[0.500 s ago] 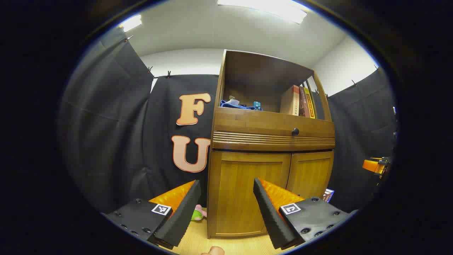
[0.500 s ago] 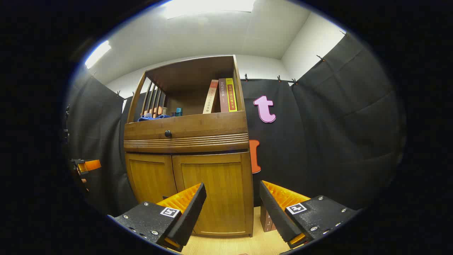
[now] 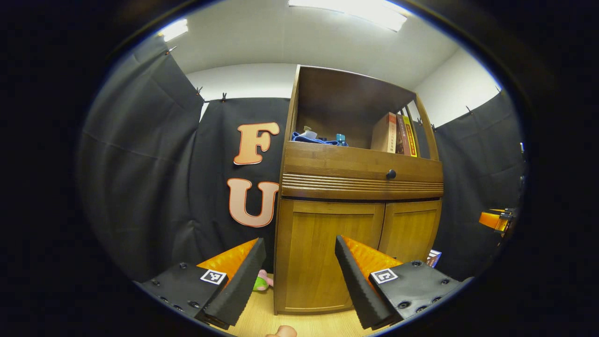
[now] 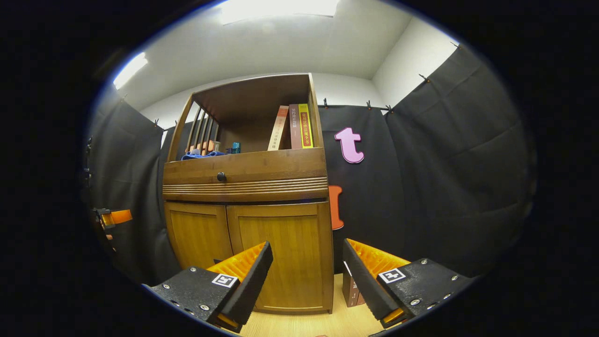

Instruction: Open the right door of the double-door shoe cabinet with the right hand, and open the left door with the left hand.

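So, we're at the approach: both doors of the shoe cabinet [image 4: 245,187] are flat shut, nothing touched yet. In the right gripper view the right gripper [image 4: 306,276] hangs with its jaws spread wide and empty, well short of the right door [image 4: 281,255], which fills the cabinet's lower right corner. In the left gripper view the left gripper [image 3: 299,276] is the same story, jaws released, facing the left door [image 3: 327,257] at the lower left corner.

The right door goes first, I'd say, and it calls for finding a purchase: I can see no handle on either panel, so a finger probably has to hook the edge by the centre seam or under the ribbed ledge.

Materials: warm honey-toned wood, smooth and lacquered-looking, the doors framed panels. One small dark round knob [image 4: 221,176] sits on the drawer front [image 4: 243,171] above. Upright books [image 4: 295,126] stand at the right end of the open shelf.
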A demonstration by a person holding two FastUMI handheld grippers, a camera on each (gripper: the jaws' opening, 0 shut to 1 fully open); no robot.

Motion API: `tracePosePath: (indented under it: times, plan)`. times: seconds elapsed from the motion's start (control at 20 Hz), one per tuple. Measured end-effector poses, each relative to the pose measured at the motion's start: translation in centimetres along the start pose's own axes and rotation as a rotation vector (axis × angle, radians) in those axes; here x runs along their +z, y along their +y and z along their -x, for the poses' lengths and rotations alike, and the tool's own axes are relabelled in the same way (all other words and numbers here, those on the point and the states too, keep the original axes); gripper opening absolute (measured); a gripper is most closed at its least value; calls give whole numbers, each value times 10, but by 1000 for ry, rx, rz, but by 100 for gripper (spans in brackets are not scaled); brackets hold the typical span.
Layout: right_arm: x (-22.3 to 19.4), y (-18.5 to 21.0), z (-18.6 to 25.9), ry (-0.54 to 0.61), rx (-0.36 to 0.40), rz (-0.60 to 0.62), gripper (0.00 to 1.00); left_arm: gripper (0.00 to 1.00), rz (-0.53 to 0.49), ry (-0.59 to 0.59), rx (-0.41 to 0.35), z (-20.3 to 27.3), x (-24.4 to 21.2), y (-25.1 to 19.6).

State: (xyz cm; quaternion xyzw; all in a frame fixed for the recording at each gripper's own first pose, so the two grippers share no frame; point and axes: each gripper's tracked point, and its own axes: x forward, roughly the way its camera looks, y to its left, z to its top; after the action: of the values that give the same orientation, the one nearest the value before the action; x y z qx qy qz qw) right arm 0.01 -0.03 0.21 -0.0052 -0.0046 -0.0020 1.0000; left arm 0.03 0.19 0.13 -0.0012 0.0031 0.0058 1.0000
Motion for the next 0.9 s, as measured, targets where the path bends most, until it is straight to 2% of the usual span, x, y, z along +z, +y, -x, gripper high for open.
tracePosePath:
  times: [0.05,0.2,0.25,0.3,0.45,0.5,0.65,0.7,0.8,0.85,0.9]
  plan:
    - [0,0,0,0,0,1,100,94,-3,-1,1,0,1,-1]
    - [-1,0,0,0,-1,6,100,94,-7,-6,1,2,2,-2]
    - [-1,0,-1,0,-1,7,94,94,-8,-7,0,2,3,-2]
    - [-1,0,-1,-1,-2,9,100,96,-9,-8,0,3,3,-2]
    - [-2,0,-1,-1,-4,13,100,96,-8,-7,-4,2,4,-2]
    - [-3,0,-1,-1,-5,14,94,96,-10,-5,-4,3,3,-2]
    - [-5,3,-1,0,-4,23,94,96,-8,-1,-4,2,2,-2]
    - [-6,4,-1,0,-2,26,100,96,-8,-2,-1,2,2,-1]
    - [-7,7,-1,1,1,32,100,96,-6,-1,4,2,1,-1]
    - [-9,9,-2,1,3,36,94,96,-5,2,6,2,0,-1]
    - [-11,10,-2,2,5,39,94,96,-5,5,7,1,0,-1]
